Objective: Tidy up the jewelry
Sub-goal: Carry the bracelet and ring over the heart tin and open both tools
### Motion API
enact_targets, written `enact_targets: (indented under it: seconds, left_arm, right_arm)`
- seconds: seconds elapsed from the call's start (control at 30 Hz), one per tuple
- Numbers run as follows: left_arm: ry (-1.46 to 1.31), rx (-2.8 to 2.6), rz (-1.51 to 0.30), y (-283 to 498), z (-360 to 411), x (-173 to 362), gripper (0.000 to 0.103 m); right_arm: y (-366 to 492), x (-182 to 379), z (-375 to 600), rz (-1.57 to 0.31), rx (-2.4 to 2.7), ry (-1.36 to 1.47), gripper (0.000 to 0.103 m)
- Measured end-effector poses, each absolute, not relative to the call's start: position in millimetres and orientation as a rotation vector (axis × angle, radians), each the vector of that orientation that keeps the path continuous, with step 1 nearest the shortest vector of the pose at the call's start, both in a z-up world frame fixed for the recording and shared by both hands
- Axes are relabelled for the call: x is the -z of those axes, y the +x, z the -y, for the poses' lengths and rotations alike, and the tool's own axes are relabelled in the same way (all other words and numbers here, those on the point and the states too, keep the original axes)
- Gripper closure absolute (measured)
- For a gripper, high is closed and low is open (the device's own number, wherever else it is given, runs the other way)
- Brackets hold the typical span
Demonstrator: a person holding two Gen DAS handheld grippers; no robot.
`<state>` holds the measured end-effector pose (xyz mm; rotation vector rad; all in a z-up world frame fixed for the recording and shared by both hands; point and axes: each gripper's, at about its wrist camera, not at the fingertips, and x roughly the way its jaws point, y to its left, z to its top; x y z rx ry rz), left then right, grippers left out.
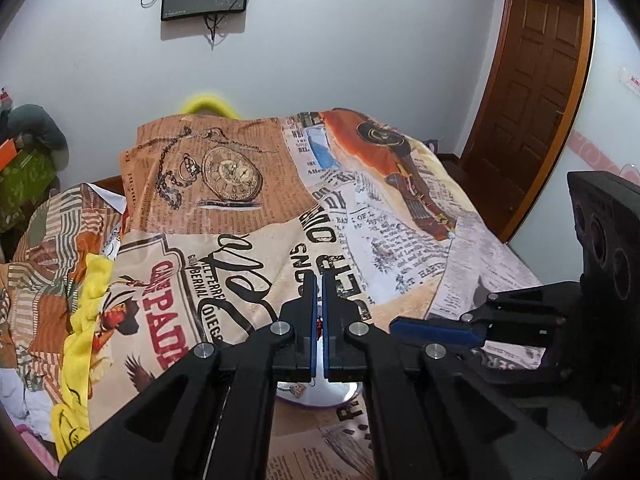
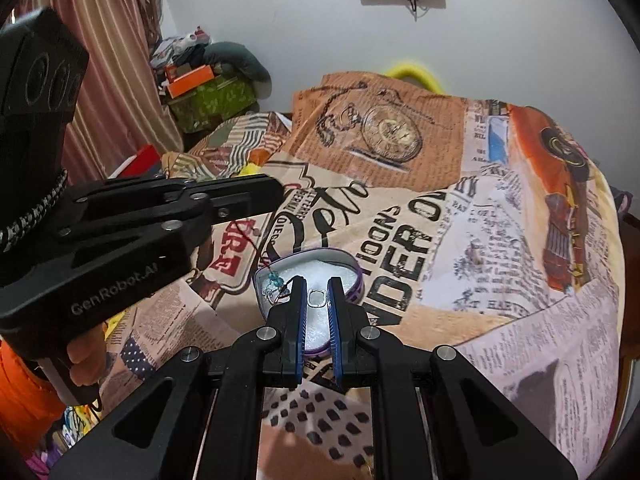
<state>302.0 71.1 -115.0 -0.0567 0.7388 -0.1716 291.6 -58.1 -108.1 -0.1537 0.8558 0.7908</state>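
Right wrist view: your left gripper [image 2: 276, 196] is crossing in from the left above the printed newspaper-pattern bedspread [image 2: 500, 240], partly blocking the open purple-rimmed jewelry tin [image 2: 352, 268]. Its jaws are pinching together on a thin red cord [image 2: 250, 240], which is dangling teal beads [image 2: 276, 278] into the tin. Your right gripper [image 2: 318, 284] is clamping a small silver ring-shaped piece [image 2: 318, 298] over the tin's white lining.

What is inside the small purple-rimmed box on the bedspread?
The box has a white lining, with a blue-beaded piece on thin cord at its left and a small silver ring-like piece in the middle. The right gripper covers the near part.
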Motion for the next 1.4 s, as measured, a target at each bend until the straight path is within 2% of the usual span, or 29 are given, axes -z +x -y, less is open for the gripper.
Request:
enact_targets:
  seconds: [0.63, 0.97, 1.03, 1.1, 1.2, 1.3, 1.4]
  left_arm:
    - [-0.091, 0.161, -0.882, 306.1, -98.0, 174.6, 0.103]
    - [-0.077, 0.160, -0.939, 291.7, -105.9, 189.3, 0.101]
    - [-0.070, 0.160, -0.939, 289.1, -105.4, 188.8, 0.098]
    - [-0.060, 0.150, -0.931, 285.5, -105.4, 186.7, 0.085]
    - [-0.058, 0.141, -0.910, 279.8, -106.0, 180.2, 0.072]
    - [-0.054, 0.124, -0.898, 275.5, -107.0, 173.1, 0.070]
    - [-0.049, 0.106, -0.887, 270.8, -108.1, 166.3, 0.066]
  right_arm:
    - [312.1, 149.7, 28.7, -1.009, -0.828, -0.213, 0.094]
    - [318.0, 157.5, 20.7, -1.043, -0.849, -0.211, 0.094]
    - [319.6, 157.6, 20.6, -1.050, -0.859, -0.194, 0.094]
    - [320.1, 156.6, 20.1, -1.050, -0.856, -0.193, 0.094]
    - [319.7, 154.7, 19.1, -1.053, -0.855, -0.202, 0.092]
    - [318.9, 151.2, 20.7, -1.045, -0.840, -0.205, 0.084]
    - [316.8, 143.3, 25.7, -1.022, -0.821, -0.209, 0.084]
